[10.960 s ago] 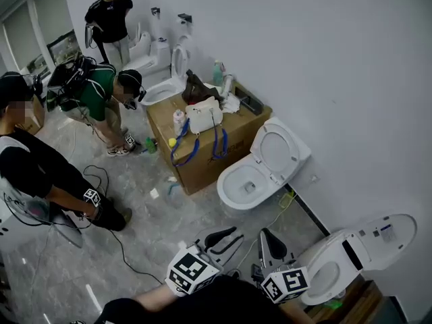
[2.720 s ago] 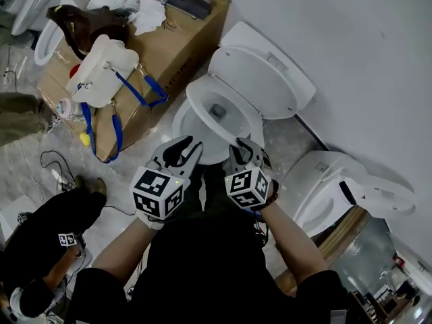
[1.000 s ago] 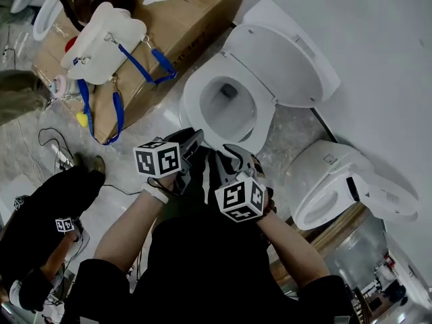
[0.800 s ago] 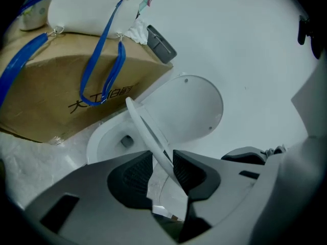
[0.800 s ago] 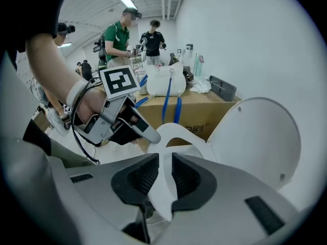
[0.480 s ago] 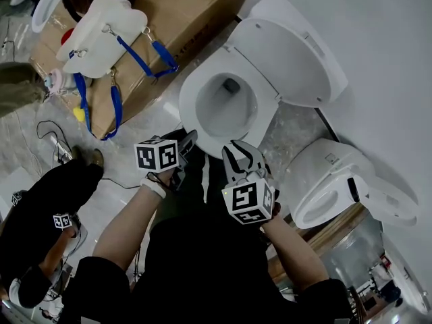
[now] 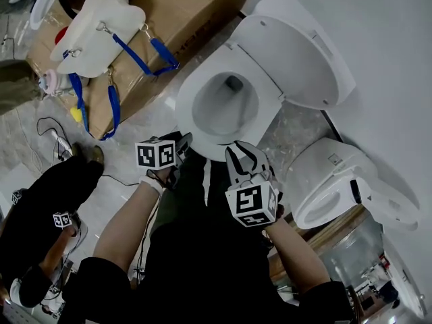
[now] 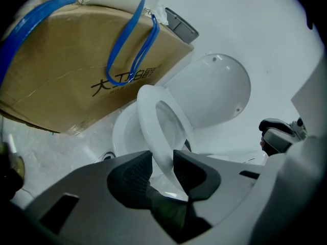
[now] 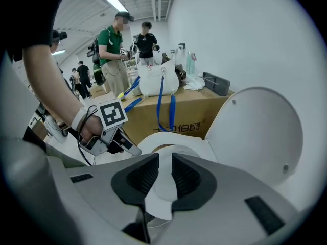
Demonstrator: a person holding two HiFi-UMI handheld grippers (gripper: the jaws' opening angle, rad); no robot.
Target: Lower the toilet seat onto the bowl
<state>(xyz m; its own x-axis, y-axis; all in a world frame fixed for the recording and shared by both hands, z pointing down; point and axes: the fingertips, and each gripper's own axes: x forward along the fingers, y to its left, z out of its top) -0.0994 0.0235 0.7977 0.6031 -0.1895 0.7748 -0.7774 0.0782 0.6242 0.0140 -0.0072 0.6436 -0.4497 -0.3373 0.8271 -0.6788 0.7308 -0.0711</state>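
Observation:
The white toilet's seat (image 7: 185,106) lies down over the bowl, while its lid (image 7: 297,59) stands up against the wall. My left gripper (image 7: 182,140) is at the seat's front-left rim. In the left gripper view the seat (image 8: 148,111) runs between the jaws of that gripper (image 8: 162,170). The jaws are opening, and a gap shows beside the pads. My right gripper (image 7: 241,155) hovers just before the bowl's front. Its jaws stand a little apart with nothing in them (image 9: 165,175). The seat (image 9: 153,139) and the left gripper (image 9: 134,149) show beyond it.
A cardboard box (image 7: 182,19) carrying a white bag with blue straps (image 7: 101,19) stands left of the toilet. A second toilet (image 7: 331,187) sits close on the right. A person in black (image 7: 40,194) crouches at lower left, and others (image 9: 115,55) stand farther off.
The right gripper has moved up toward the bowl's front rim. The left gripper stays at the front-left rim, shifted slightly left.

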